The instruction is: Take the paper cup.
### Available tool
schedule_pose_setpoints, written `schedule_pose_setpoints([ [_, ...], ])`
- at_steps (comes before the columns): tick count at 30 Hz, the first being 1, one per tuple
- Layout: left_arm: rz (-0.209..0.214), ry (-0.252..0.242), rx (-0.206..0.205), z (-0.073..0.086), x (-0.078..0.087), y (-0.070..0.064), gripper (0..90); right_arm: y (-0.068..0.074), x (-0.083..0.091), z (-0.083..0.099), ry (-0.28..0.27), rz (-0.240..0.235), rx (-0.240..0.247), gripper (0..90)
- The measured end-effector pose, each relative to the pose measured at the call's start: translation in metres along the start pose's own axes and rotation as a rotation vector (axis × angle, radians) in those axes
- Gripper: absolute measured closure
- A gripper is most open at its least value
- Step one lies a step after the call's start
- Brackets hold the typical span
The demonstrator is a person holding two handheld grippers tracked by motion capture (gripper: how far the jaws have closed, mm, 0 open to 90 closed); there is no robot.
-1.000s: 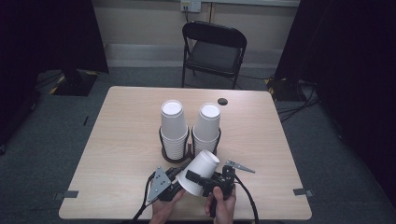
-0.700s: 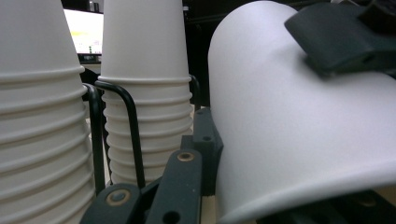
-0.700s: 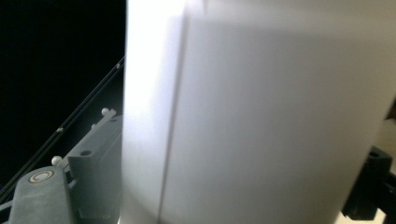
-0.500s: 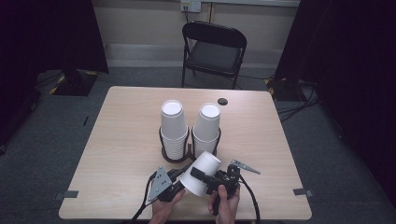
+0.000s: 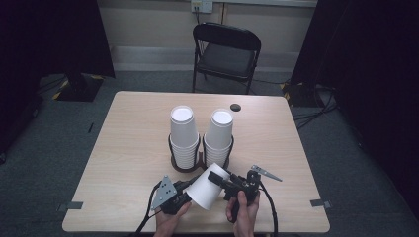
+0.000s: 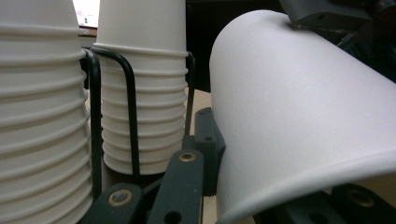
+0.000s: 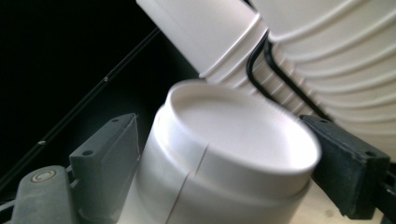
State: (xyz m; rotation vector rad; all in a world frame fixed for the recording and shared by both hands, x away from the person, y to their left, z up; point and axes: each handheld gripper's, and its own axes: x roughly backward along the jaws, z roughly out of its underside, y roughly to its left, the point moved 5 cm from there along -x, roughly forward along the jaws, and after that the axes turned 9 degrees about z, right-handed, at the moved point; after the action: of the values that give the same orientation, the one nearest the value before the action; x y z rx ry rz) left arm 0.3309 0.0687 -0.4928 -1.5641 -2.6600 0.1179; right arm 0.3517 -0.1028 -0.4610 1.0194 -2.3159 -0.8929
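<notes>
Against the view of one second ago, the white paper cup (image 5: 206, 188) held between the two grippers has shifted slightly toward 5 o'clock on the table and its closed base has swung a little farther toward 1 o'clock; the change is small.

At the left, the left gripper (image 5: 184, 197) sits at about 7 o'clock from the table's centre, near the front edge. In the left gripper view its black jaws stand at the cup's flared rim (image 6: 299, 182), one jaw against the outer wall; whether the other jaw is inside the mouth cannot be told, so the grip itself cannot be confirmed.

At the centre, the cup lies tilted on its side, above the light wooden table (image 5: 128, 148), rim toward 7 o'clock, base toward 1 o'clock. It is just in front of the black wire cup holder (image 5: 174, 153), which carries two stacks of upturned white paper cups: the left stack (image 5: 183, 133) and the right stack (image 5: 218, 136).

At the right, the right gripper (image 5: 228, 183) pinches the cup's base end; the right gripper view shows a jaw pressed to each side of the base (image 7: 233, 135).

Judgement: the cup appears to have been drawn clear of the stacks and is being passed or re-gripped between the two tools. A small dark disc (image 5: 235, 107) lies at 12 o'clock, untouched.
</notes>
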Motion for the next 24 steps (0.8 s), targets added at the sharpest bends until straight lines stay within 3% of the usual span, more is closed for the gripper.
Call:
schedule_pose_setpoints([
  [9, 0.04, 0.056, 0.024, 0.003, 0.001, -0.001, 85.9, -0.004, 0.007, -0.012, -0.04, 0.1, 0.159, 14.2],
  [12, 0.042, 0.101, 0.013, 0.005, 0.002, 0.001, 85.9, -0.004, 0.013, -0.013, -0.052, 0.07, 0.22, 13.5],
  [16, 0.049, 0.125, 0.009, 0.006, 0.003, 0.003, 85.9, -0.003, 0.019, -0.014, -0.085, 0.088, 0.295, 12.6],
  [21, 0.05, 0.152, 0.022, 0.007, 0.006, 0.008, 86.0, -0.003, 0.021, -0.011, -0.058, 0.049, 0.335, 13.5],
  [24, 0.046, 0.162, 0.029, 0.009, 0.008, 0.01, 85.9, -0.005, 0.022, -0.012, -0.059, 0.068, 0.347, 14.8],
])
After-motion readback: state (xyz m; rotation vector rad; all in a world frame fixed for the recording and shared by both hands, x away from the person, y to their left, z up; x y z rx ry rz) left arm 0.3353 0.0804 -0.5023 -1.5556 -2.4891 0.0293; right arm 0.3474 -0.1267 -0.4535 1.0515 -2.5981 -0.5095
